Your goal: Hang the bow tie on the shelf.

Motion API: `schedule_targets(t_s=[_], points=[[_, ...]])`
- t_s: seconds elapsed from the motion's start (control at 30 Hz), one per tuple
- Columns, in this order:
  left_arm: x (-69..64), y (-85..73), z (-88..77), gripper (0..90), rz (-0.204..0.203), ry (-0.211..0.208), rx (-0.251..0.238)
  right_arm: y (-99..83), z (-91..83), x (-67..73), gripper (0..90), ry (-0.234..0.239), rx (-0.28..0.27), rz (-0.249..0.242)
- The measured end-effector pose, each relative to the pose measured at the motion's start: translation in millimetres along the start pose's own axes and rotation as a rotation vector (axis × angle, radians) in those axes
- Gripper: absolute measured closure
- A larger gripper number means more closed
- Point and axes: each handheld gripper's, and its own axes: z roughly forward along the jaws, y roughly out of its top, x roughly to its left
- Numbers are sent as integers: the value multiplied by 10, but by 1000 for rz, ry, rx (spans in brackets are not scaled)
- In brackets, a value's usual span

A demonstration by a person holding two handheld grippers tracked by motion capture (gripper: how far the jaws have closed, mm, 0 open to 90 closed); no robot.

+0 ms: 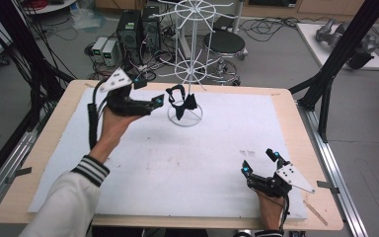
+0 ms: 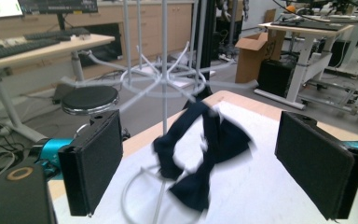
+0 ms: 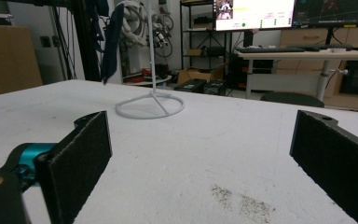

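Jaws wide apart and empty on both: left gripper (image 1: 150, 102) just beside dark cloth (image 1: 181, 102) draped on white rack (image 1: 187, 74), right gripper (image 1: 261, 165) resting low near counter (image 1: 281, 106) front. Cloth not yet grasped; whole job seemingly left.

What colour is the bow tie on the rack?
Dark navy, nearly black bow tie; clearest in the left gripper view.

I'm working in a robotics lab: black computer towers (image 1: 138, 27) and tangled cables (image 1: 264, 22) crowd the grey floor at the top of the high view, and lit monitors (image 3: 254, 13) over long wooden desks (image 3: 303, 53) fill the upper right of the right gripper view.
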Motion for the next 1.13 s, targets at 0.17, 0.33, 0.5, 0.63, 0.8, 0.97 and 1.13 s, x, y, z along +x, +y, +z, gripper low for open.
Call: schedule_targets(t_s=[0.17, 0.33, 0.5, 0.63, 0.8, 0.97, 1.13], points=[[-39, -468, -593, 155, 16, 32, -45, -2, -2, 6, 44, 1, -1, -8], [-43, -983, -1075, 156, 51, 96, -75, -5, -11, 17, 43, 1, -9, -17], [17, -1371, -1385, 156, 17, 166, -125, -6, -12, 18, 43, 0, -11, -16], [39, -1602, -1478, 156, 15, 212, -138, -5, -14, 19, 43, -1, -10, -15], [54, -1729, -1445, 152, -9, 202, -137, -7, -16, 24, 43, -1, -10, -12], [29, -1753, -1455, 150, -2, 253, -158, -9, -22, 29, 43, -1, -14, -19], [35, -1753, -1453, 150, -15, 273, -155, -10, -23, 29, 43, 0, -17, -23]])
